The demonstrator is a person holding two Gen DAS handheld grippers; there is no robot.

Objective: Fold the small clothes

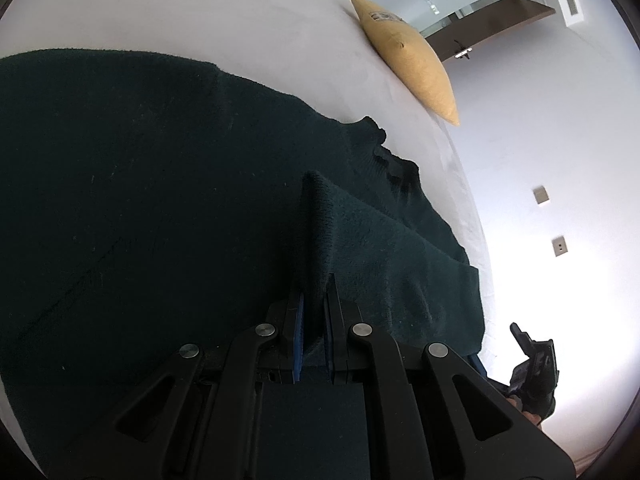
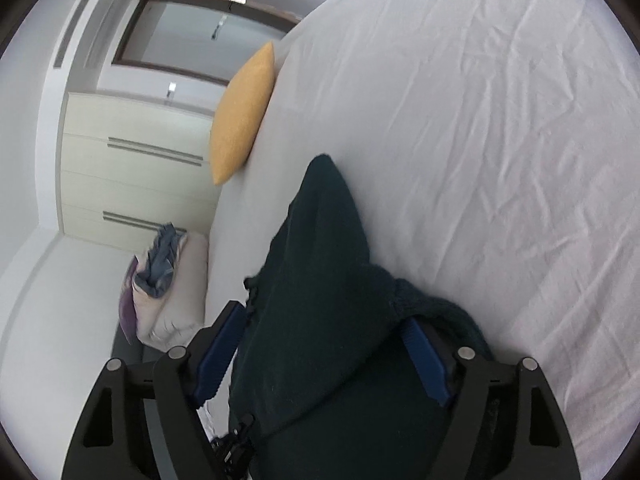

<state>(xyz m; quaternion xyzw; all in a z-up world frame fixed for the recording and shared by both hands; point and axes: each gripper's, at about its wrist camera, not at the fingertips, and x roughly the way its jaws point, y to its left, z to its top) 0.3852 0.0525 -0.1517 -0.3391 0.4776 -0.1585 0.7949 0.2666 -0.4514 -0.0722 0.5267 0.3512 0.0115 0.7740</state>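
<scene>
A dark green knit sweater (image 1: 160,180) lies spread over a white bed (image 1: 200,12). My left gripper (image 1: 316,308) is shut on a raised fold of that sweater (image 1: 318,232), which stands up between its blue pads. In the right wrist view the sweater (image 2: 320,280) bulges up in a long hump between the fingers of my right gripper (image 2: 322,316). Its blue pads (image 2: 218,356) stand wide apart on either side of the cloth and do not squeeze it. The knit collar shows near the bed's edge.
A yellow cushion (image 1: 412,60) (image 2: 240,116) leans at the bed's edge. Beside the bed (image 2: 480,120) lie a pale pillow with bluish clothes (image 2: 160,256) and a white chest of drawers (image 2: 132,160). A dark gloved hand (image 1: 534,376) shows at the lower right of the left wrist view.
</scene>
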